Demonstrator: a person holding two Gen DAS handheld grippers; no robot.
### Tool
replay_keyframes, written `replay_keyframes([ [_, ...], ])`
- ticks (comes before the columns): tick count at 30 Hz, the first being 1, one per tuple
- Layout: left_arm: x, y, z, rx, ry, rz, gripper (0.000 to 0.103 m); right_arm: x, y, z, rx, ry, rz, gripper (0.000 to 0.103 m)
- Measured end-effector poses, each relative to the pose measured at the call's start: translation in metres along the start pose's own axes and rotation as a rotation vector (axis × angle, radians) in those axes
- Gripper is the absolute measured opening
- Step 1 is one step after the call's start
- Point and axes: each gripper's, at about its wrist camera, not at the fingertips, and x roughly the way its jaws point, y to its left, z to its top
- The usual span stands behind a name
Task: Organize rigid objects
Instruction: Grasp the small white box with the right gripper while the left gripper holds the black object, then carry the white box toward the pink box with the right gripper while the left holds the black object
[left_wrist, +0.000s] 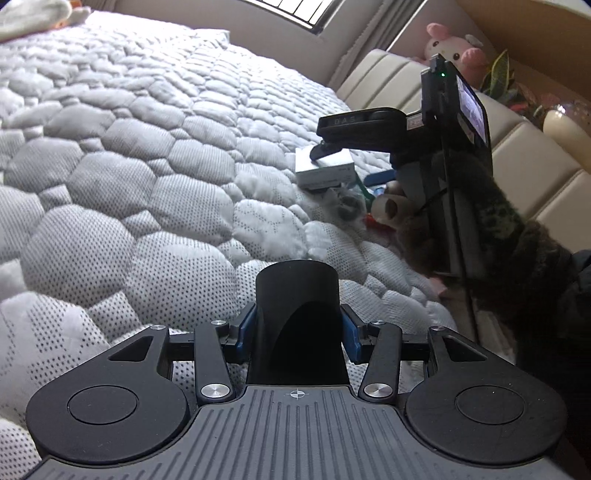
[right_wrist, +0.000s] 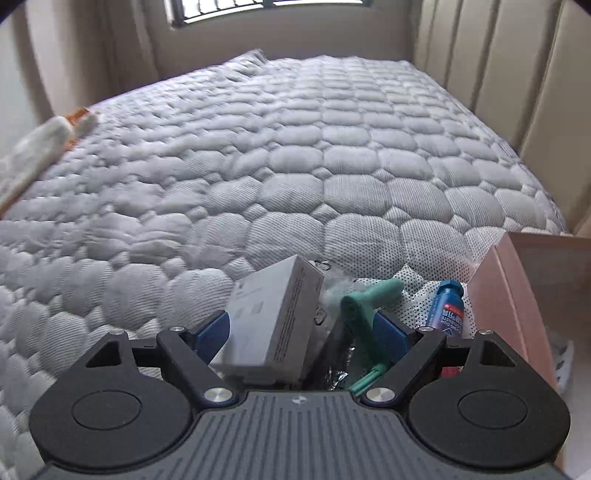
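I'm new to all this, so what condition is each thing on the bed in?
Left gripper: shut on black cylinder.
Right gripper: open, astride grey box.
Grey box: tilted, resting on clutter.
Blue bottle: lying down, capped.
Green tool: lying flat.

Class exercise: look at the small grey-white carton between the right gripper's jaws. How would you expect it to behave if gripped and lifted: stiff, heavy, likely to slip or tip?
The grey-white carton has flat faces and crisp edges, so it probably stays stiff. It lies tilted on a loose pile on the quilted mattress, so it may shift if nudged. The right gripper stands wide around it, so an off-centre pinch might twist it.
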Motion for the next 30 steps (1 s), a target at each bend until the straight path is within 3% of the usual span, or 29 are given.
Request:
replay_keyframes([
  [2, -0.001, 0.0, -0.001, -0.01, 0.002, -0.019, 0.051, -0.005, 0.001, -0.002, -0.026, -0.016, 0.009, 0.072],
  [3, -0.001, 0.0, -0.001, -0.012, 0.002, -0.025, 0.051, -0.013, 0.002, -0.004, -0.048, -0.009, 0.044, 0.045],
  [4, -0.001, -0.002, -0.002, -0.015, 0.001, -0.033, 0.051, -0.02, 0.001, -0.006, -0.061, 0.026, 0.099, 0.041],
  [7, -0.001, -0.006, -0.005, -0.04, 0.003, -0.071, 0.051, -0.05, -0.003, -0.028, -0.088, 0.056, 0.149, 0.027],
  [9, -0.001, -0.011, -0.008, -0.051, 0.012, -0.098, 0.051, -0.073, -0.009, -0.048, -0.117, 0.073, 0.17, 0.025],
  [13, -0.001, -0.025, -0.016, -0.034, 0.025, -0.111, 0.051, -0.126, -0.034, -0.09, -0.141, 0.057, 0.17, 0.025],
  [20, 0.007, -0.051, -0.026, 0.016, 0.065, -0.11, 0.051, -0.195, -0.081, -0.154, -0.269, -0.067, -0.035, 0.024],
  [23, 0.013, -0.061, -0.031, 0.026, 0.084, -0.117, 0.051, -0.212, -0.092, -0.176, -0.279, -0.061, 0.03, 0.026],
  [27, 0.016, -0.074, -0.035, 0.056, 0.1, -0.11, 0.051, -0.22, -0.089, -0.201, -0.267, -0.084, 0.099, 0.056],
  [30, 0.015, -0.081, -0.036, 0.085, 0.102, -0.079, 0.051, -0.217, -0.085, -0.209, -0.259, -0.098, 0.102, 0.061],
])
